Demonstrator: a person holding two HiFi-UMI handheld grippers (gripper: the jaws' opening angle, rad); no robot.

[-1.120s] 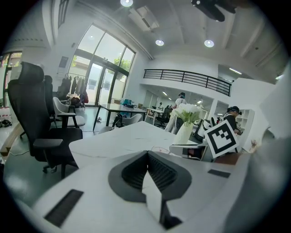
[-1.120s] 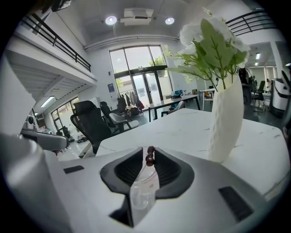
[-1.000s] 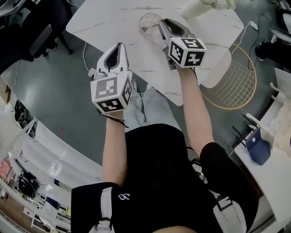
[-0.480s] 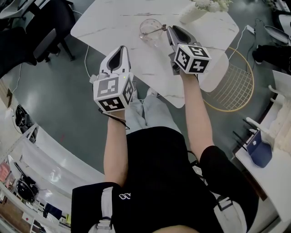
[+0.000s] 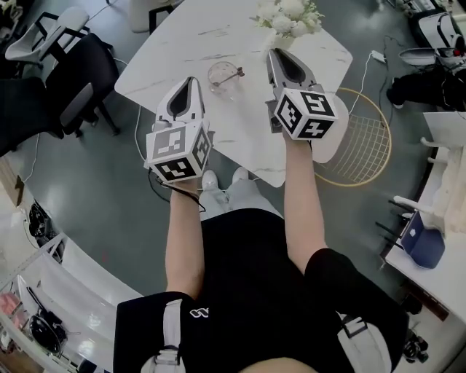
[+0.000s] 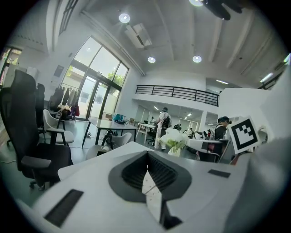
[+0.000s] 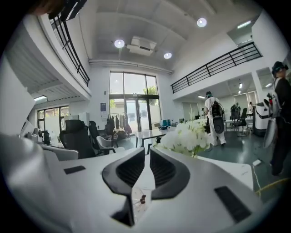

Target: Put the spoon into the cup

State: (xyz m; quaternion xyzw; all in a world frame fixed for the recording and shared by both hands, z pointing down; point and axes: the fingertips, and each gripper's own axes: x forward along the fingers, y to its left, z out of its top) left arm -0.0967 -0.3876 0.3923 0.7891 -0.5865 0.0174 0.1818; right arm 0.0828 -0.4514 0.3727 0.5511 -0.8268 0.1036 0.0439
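Note:
A clear glass cup (image 5: 220, 77) stands on the white marble table (image 5: 175, 40), and the spoon (image 5: 234, 72) rests in it with its handle leaning out over the right rim. My left gripper (image 5: 191, 80) hovers just left of the cup, its jaws shut on nothing (image 6: 146, 157). My right gripper (image 5: 274, 52) is to the right of the cup and apart from the spoon. A narrow gap shows between its tips (image 7: 148, 152), with nothing held. Neither gripper view shows the cup or the spoon.
A vase of white flowers (image 5: 287, 13) stands at the table's far edge, ahead of the right gripper (image 7: 186, 136). A gold wire chair (image 5: 360, 138) sits right of the table and black office chairs (image 5: 80, 80) to the left. People stand in the far background.
The right gripper has let go of the spoon, which now rests in the cup, and has drawn back to the right. The head view has shifted, so the table sits lower in it.

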